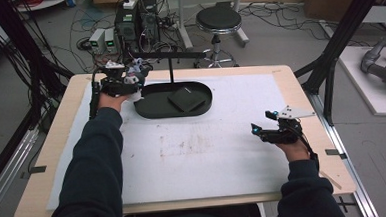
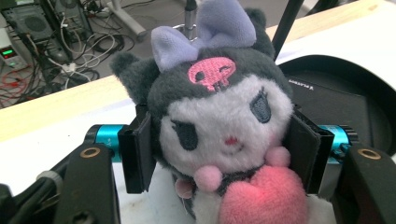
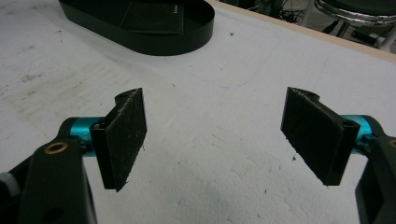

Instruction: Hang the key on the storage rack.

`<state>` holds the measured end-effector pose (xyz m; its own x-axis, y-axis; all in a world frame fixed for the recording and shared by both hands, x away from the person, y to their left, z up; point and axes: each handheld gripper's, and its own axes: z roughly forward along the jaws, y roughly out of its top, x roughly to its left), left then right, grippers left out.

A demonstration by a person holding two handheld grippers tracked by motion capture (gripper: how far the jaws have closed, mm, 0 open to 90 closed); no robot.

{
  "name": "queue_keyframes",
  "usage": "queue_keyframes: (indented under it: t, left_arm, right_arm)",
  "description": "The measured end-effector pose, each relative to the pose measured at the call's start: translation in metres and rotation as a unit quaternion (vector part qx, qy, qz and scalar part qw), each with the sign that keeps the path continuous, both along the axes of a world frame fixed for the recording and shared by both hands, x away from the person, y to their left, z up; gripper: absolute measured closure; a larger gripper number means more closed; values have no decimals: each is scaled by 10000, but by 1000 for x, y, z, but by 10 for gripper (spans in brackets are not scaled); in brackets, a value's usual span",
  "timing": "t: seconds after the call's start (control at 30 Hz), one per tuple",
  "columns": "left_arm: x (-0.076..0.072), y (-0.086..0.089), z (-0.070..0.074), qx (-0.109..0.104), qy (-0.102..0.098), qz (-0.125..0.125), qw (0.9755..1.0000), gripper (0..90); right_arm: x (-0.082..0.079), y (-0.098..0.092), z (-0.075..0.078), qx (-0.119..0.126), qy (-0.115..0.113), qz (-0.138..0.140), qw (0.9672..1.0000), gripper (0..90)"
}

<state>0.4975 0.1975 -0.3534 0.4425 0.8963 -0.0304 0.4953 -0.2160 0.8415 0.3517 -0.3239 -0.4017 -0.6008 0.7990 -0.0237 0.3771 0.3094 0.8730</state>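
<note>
The left gripper (image 2: 219, 144) has its jaws clamped on a plush toy (image 2: 219, 116), pads pressed into both cheeks. Seen from the high view, it's at the far-left of the table, just beside the left end of the black oval tray (image 1: 151, 110). A flat black case (image 1: 186, 99) lies inside the tray, toward the middle/right. The right gripper (image 3: 219, 135) hovers w/ jaws wide apart, nothing between them, over the white mat (image 1: 208, 148) on the near-right side, well apart from the tray.

My guess: the toy is headed into the tray. To do it well, carry it over the rim w/o dragging, aim for the bare floor left of the case, lower till the base rests, then let go. The plush is soft, so the grip could slip; keep it level. The right one should stay clear.
</note>
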Motion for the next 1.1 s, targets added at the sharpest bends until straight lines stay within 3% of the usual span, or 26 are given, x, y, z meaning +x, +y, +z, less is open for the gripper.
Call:
queue_keyframes:
  t: [0.23,0.43,0.53,0.63,0.7,0.8,0.9,0.93,1.1]
  left_arm:
    - [7,-4,-6,31,37,452,9990,317]
    - [6,-2,-14,-19,71,450,9990,280]
    - [3,-1,-19,54,73,479,9988,269]
    - [-1,4,-22,-80,100,483,9988,244]
    - [-10,8,-21,-334,-73,383,9987,243]
    - [-19,11,-18,-443,-249,308,9982,243]
    - [-42,16,-14,-733,-555,177,9956,244]
    - [-42,16,-14,-733,-555,177,9956,240]
    - [-75,21,-17,-781,-856,-5,9933,223]
  right_arm:
    - [0,-2,0,18,-21,-12,10000,229]
    - [-1,-4,0,15,-11,-42,10000,229]
    - [-2,-4,0,17,3,-55,10000,229]
    - [-2,-4,0,10,-2,-49,10000,229]
    - [-2,-5,-1,13,-24,-34,10000,229]
    - [-2,-6,-1,11,-35,-48,10000,229]
    - [-2,-8,-1,7,-45,-66,10000,228]
    - [-2,-8,-1,-5,-49,-67,10000,229]
    - [-3,-7,-1,-204,-124,-66,9997,220]
